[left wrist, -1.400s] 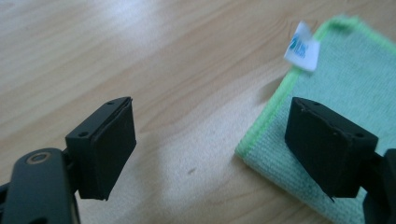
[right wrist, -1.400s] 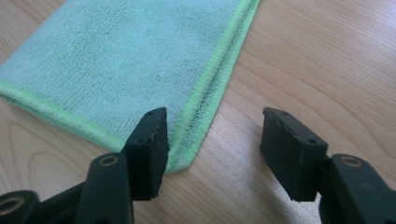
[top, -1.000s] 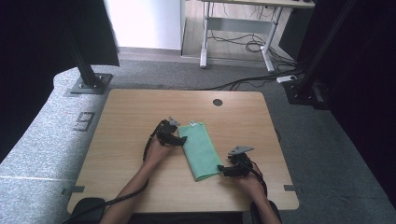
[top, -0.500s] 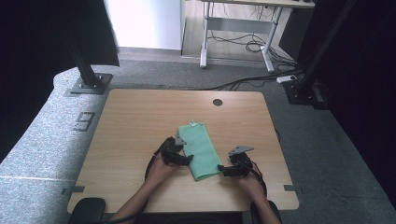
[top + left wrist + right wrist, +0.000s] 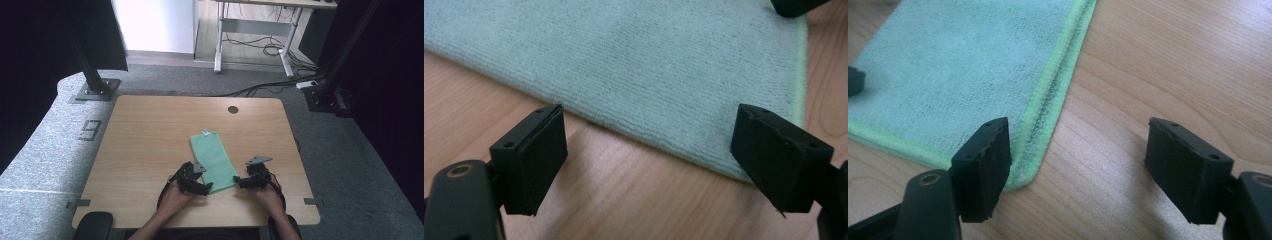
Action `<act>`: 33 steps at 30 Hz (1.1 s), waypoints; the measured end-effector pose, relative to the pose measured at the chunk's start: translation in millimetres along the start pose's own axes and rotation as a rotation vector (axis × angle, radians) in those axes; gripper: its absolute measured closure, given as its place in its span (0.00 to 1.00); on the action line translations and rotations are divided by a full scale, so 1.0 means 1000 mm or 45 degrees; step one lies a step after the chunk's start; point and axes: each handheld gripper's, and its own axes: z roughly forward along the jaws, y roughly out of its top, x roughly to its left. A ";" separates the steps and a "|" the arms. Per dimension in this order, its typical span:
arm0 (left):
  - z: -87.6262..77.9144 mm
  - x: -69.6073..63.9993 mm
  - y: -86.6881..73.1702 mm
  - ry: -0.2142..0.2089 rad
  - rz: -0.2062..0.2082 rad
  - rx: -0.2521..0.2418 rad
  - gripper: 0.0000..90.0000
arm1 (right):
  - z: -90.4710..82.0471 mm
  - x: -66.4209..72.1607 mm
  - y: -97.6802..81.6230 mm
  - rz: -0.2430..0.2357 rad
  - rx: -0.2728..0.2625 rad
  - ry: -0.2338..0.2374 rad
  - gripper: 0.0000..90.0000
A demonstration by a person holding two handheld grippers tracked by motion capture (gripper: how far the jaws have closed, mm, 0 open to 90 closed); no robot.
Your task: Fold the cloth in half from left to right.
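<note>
Moved: left tongs (image 5: 206,188), down from the far end of the green cloth (image 5: 212,161) to its near left corner; right tongs (image 5: 238,181) parked at the near right corner, just been widening.

Both sets apart, gripping nothing. Cloth folded lengthwise, flat on the worktop (image 5: 145,145), mid-front. Likely lining up for the next fold: calls for sliding onto each near corner, pinching, then lifting together towards the far end.

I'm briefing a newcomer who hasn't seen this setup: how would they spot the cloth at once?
Start at the wooden table with a round hole near its far edge. Toward the near edge, a folded green cloth lies flat at a slant, between the left gripper and right gripper. It is the soft, pale green thing, with a brighter green hem.
</note>
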 end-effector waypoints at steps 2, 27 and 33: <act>-0.001 -0.001 -0.001 0.002 -0.003 0.002 0.17 | 0.000 0.000 0.000 0.006 0.000 -0.005 0.28; -0.023 0.065 -0.027 0.058 -0.080 0.019 0.16 | 0.026 0.041 0.023 -0.108 -0.016 0.032 0.23; -0.020 0.079 -0.029 0.038 -0.091 -0.014 0.14 | 0.036 0.043 0.031 -0.093 -0.019 0.022 0.18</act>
